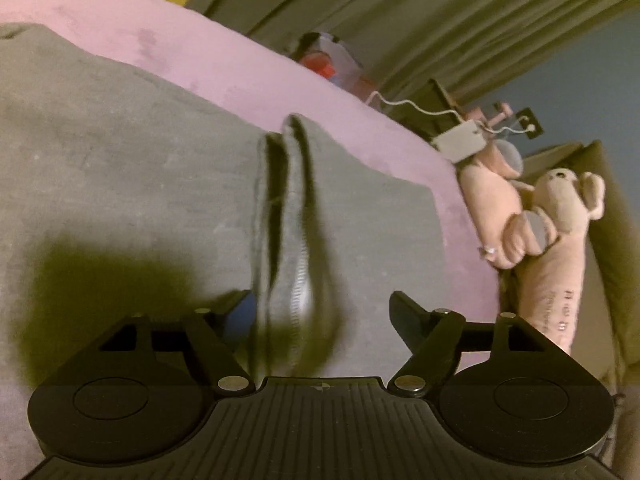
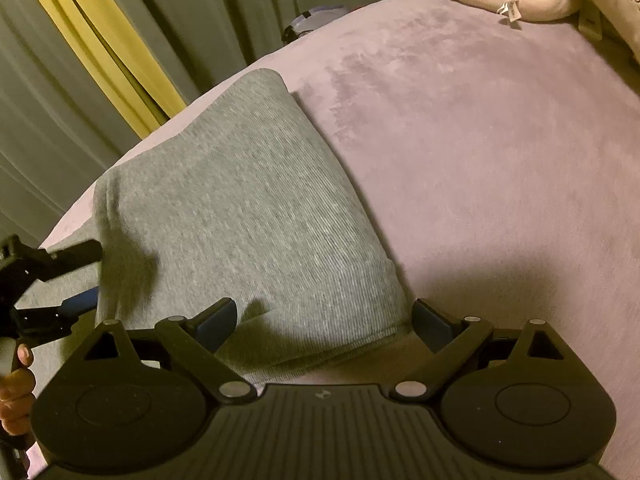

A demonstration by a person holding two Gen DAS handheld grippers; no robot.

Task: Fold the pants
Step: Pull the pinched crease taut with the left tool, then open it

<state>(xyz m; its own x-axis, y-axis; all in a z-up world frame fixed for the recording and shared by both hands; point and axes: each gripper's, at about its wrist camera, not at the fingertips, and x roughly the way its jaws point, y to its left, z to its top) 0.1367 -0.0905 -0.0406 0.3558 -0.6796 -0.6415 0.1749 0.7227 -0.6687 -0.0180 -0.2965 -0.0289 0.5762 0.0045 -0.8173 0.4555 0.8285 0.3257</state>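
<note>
Grey knit pants [image 2: 240,208] lie folded on a pink blanket [image 2: 480,140]. In the right wrist view my right gripper [image 2: 326,320] stands open, its fingers straddling the near folded edge without pinching it. At the left edge of that view my left gripper [image 2: 86,276] is seen from the side, held by a hand [image 2: 16,384], jaws apart at the pants' left edge. In the left wrist view the left gripper [image 1: 320,312] is open, and a blurred, upright bunch of ribbed grey fabric [image 1: 292,240] hangs loose between its fingers. The rest of the pants [image 1: 120,160] lies flat beyond.
A pink plush toy [image 1: 552,216] lies at the blanket's far right edge, with a white charger box and cable [image 1: 460,142] beside it. Grey-green curtains [image 2: 180,20] with a yellow strip [image 2: 100,52] hang behind the bed. Bare blanket stretches right of the pants.
</note>
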